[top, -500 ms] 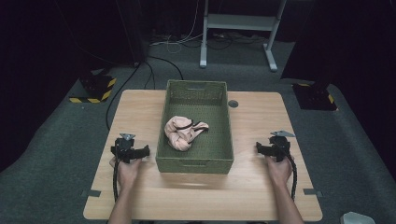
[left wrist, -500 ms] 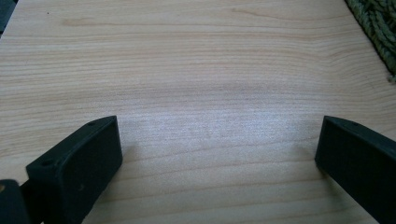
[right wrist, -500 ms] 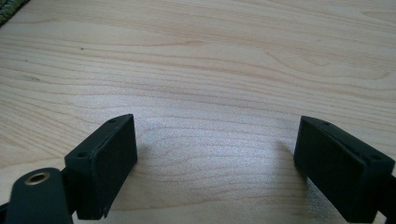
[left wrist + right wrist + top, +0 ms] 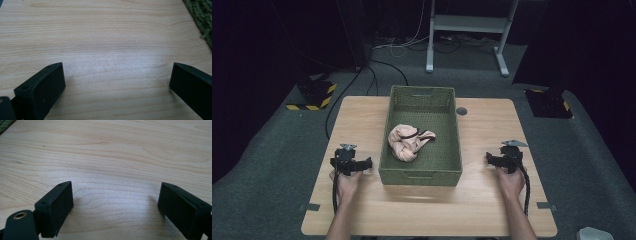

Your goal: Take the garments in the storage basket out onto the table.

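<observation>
Both grippers, left gripper (image 4: pixel 353 164) and right gripper (image 4: pixel 502 159), rest wide apart beside the basket (image 4: pixel 420 176)

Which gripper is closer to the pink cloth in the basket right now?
Left. The left gripper rests on the table just outside the basket, near the pink cloth. The right gripper sits farther off, beyond the opposite wall.

Table (image 4: pixel 482 200) lit from above, surroundings dark; close views soft.

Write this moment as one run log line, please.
left claw: open, empty | right claw: open, empty | pink cloth: bunched in green basket
</observation>
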The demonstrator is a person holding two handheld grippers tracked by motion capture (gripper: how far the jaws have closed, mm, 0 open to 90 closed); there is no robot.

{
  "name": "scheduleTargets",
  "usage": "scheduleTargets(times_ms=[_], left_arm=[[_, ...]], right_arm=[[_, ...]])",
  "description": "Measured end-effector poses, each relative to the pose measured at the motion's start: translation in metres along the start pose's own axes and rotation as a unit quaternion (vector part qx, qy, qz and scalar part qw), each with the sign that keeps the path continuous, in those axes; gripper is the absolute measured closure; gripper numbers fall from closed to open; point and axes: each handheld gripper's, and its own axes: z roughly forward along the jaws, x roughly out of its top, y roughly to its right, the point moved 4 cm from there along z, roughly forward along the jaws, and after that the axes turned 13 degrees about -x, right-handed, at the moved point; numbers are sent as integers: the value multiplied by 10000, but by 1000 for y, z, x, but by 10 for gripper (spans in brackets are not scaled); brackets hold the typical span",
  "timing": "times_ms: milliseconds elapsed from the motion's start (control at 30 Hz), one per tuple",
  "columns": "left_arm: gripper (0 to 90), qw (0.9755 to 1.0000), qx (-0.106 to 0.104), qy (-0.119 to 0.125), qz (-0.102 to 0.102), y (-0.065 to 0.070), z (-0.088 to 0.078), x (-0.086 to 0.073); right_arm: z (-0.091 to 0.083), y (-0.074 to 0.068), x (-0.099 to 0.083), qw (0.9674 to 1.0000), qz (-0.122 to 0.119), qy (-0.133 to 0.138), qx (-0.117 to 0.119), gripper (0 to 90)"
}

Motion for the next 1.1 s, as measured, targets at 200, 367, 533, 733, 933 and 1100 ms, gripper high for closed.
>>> scheduleTargets(times_ms=[200, 367, 533, 733, 933, 1100], left_arm=[[7, 9995, -221, 219, -7, 9, -16, 9], [7, 9988, -328, 357, -44, 13, -31, 15], [9, 9971, -520, 555, -31, 22, -50, 20], [14, 9943, -823, 670, -93, 33, -69, 24], [16, 9912, -1077, 775, -36, 46, -84, 30], [20, 9867, -1336, 923, 26, 58, -97, 39]], right_arm=[[0, 0, 0, 10000, -2, 1, 0, 125], [0, 0, 0, 10000, -2, 1, -1, 125], [0, 0, 0, 10000, -14, -1, -2, 121], [0, 0, 0, 10000, -15, -1, -1, 121], [0, 0, 0, 10000, -17, 1, 0, 123], [0, 0, 0, 10000, -17, 1, 0, 123]])
